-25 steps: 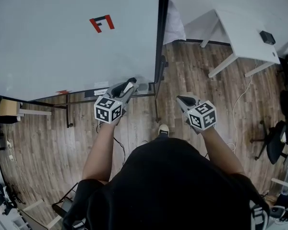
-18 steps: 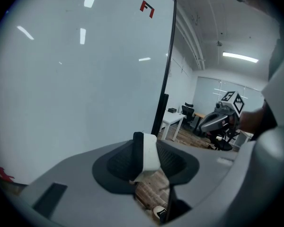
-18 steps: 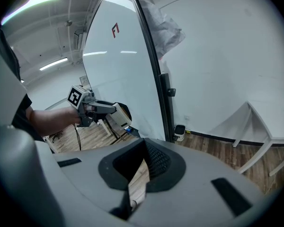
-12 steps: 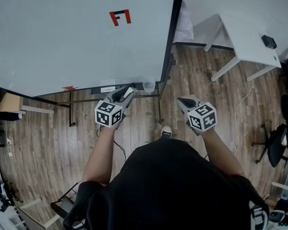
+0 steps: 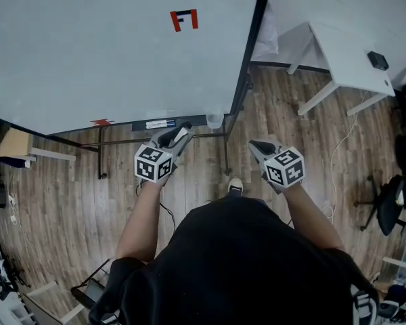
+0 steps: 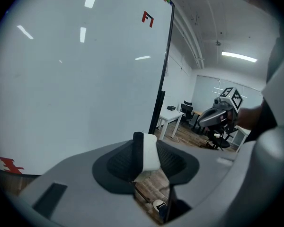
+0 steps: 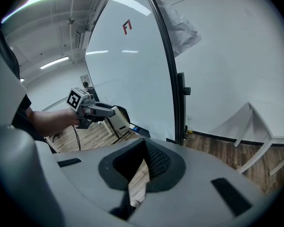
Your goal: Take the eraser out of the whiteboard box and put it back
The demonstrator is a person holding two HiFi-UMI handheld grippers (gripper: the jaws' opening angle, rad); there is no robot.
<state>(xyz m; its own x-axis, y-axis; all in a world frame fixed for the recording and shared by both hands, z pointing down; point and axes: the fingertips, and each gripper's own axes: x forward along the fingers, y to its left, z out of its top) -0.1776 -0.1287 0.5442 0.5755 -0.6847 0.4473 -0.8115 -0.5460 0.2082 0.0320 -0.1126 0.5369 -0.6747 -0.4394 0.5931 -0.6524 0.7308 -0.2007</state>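
The eraser (image 6: 150,155), a white block with 1 dark face, stands clamped between the left gripper's (image 6: 144,143) 2 partly spread jaws. The right gripper's (image 7: 144,148) jaws meet at the tips, empty. The pads hide the eraser's lower end. The translucent whiteboard box (image 5: 215,119), ahead of the left jaws, is too small to see into.

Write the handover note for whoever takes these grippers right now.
Left gripper: shut on the eraser, held near the whiteboard's lower edge.
Right gripper: fingers together, nothing between them.
Whiteboard box: clear, at the board's lower right corner, just ahead of the left gripper.
Done: the eraser is out of the box.
Left: put it back in the box and let go.
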